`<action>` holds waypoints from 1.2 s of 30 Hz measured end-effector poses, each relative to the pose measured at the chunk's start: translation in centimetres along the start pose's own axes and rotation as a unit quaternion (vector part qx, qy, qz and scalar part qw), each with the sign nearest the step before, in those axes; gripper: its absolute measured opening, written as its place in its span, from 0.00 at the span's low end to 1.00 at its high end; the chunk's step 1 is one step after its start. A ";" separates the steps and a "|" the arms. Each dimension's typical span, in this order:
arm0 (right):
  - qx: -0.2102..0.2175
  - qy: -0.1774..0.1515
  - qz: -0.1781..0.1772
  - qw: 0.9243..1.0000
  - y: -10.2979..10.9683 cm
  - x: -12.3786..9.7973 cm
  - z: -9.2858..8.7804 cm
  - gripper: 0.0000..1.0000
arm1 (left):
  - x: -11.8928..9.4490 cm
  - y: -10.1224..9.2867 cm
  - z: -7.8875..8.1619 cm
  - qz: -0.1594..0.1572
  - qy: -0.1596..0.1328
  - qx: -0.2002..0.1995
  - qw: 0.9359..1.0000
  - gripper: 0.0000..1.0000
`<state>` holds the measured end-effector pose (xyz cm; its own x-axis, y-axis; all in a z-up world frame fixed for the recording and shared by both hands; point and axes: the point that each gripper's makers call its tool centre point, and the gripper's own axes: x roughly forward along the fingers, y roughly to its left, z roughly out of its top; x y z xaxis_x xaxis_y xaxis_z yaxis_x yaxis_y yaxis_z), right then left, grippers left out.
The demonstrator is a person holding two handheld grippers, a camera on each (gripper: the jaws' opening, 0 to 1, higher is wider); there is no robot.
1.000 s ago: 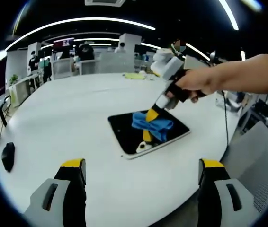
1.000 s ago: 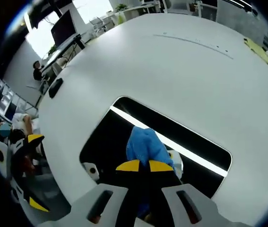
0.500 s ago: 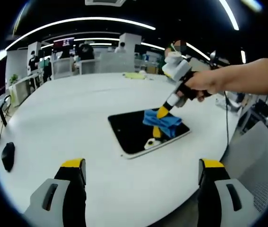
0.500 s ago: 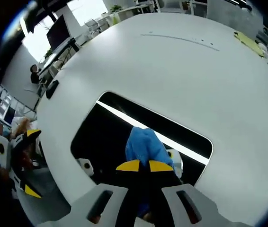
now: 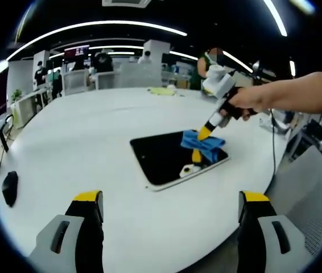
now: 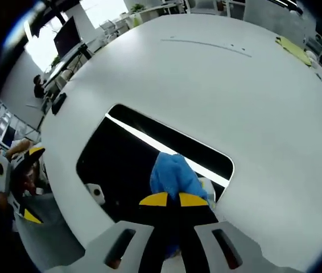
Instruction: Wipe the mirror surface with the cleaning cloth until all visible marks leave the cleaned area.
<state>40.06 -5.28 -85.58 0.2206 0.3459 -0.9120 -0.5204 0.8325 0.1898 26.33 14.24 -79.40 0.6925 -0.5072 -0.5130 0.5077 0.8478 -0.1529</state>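
right gripper (image 6: pixel 169 199) clenched on cloth (image 6: pixel 172 173) at mirror (image 6: pixel 127 156) far end, long axis unwiped toward released left gripper (image 5: pixel 169 202)

The dark rectangular mirror (image 6: pixel 132 153) at centre frame is super glossy, bouncing a ceiling light strip. That crumpled blue cleaning cloth (image 6: pixel 172 176) looks soft and matt, and the round white table (image 6: pixel 218 91) is smooth with barely any sheen.

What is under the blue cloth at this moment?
The blue cloth lies on the mirror, pinched by the right hand-held gripper. Marks beneath it are hidden.
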 end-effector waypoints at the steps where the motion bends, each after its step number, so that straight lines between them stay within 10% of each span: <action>1: 0.000 0.001 -0.001 1.000 -0.1 0.0 0.0 0.00 | 0.0 0.0 0.0 0.000 0.000 0.000 1.000 0.99; 36: 0.037 -0.004 -0.015 0.999 -2.4 -1.2 -1.3 0.00 | 0.0 -0.1 -0.1 -0.002 0.002 0.009 1.000 0.99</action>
<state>39.94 -8.23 -85.38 0.2418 0.3239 -0.9147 -0.4506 0.8723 0.1897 26.22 14.13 -79.43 0.6881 -0.5098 -0.5163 0.5196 0.8429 -0.1398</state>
